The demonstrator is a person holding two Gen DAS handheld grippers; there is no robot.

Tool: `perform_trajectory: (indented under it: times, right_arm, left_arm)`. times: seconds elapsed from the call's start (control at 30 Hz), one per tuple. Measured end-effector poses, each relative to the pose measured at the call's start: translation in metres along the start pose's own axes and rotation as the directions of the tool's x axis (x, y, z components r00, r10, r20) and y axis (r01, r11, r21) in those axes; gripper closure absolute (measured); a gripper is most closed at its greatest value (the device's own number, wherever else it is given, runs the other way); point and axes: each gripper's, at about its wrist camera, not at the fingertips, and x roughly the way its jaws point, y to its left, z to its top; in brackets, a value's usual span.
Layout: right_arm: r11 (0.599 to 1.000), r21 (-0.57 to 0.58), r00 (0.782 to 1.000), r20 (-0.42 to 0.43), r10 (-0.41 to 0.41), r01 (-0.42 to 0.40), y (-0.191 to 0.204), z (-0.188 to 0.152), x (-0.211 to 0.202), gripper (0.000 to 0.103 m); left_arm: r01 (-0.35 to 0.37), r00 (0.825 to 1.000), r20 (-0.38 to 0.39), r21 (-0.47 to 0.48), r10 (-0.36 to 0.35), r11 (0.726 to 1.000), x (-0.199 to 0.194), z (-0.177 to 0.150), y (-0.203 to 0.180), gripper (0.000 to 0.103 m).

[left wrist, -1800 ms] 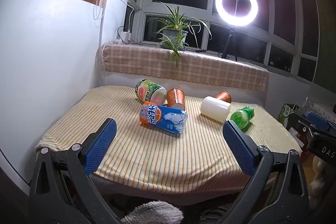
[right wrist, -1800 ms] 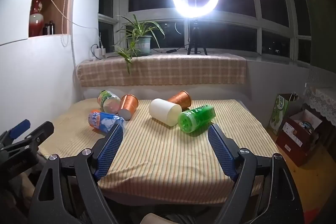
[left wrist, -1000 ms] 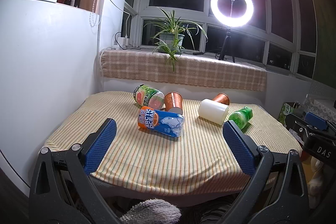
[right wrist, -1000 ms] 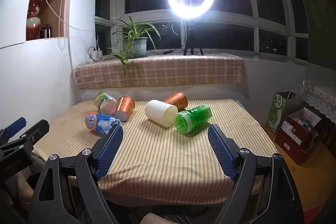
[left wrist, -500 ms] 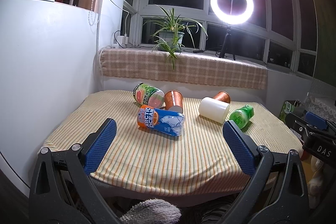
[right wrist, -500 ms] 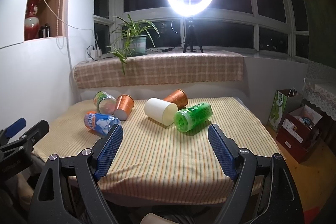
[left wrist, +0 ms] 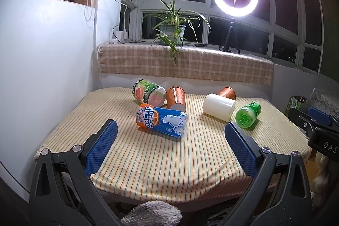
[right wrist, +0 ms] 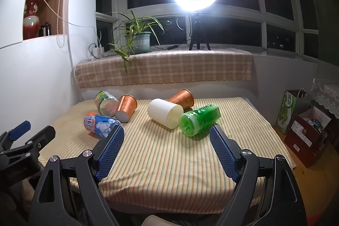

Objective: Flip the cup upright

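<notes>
Both the left tool [left wrist: 169, 130] and right tool [right wrist: 167, 137] hover spread wide, holding nothing. Six cups lie on the striped-cloth counter [right wrist: 169, 162], including a white cylindrical cup [right wrist: 163, 112] touching a green plastic cup [right wrist: 199, 120].

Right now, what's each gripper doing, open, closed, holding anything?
Left gripper: open, holding nothing.
Right gripper: open, holding nothing.

The near half of the striped table [right wrist: 161, 164] lies bare. Farther in, six tipped containers form a row: blue can [left wrist: 162, 120], fruit can [left wrist: 149, 92] and copper cup [left wrist: 175, 97] touching at left; white cup [right wrist: 165, 112], green bottle [right wrist: 199, 120] and second copper cup [right wrist: 183, 99] bunched right, a gap between the clusters.
</notes>
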Motion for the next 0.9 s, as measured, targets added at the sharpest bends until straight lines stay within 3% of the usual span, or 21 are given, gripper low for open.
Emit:
perform_trajectory:
  times: [0.67,0.9]
  right_arm:
    - [0.998,-0.011,0.996,-0.060,0.061,-0.061,-0.002,0.026,0.050,0.020]
    - [0.987,-0.074,0.984,-0.123,0.130,-0.140,0.004,0.040,0.079,0.020]
  left_arm:
    - [0.019,0.997,-0.075,0.017,-0.017,1.000,0.049,0.019,-0.007,0.000]
    - [0.016,0.995,-0.100,0.014,-0.015,1.000,0.065,0.027,-0.004,0.000]
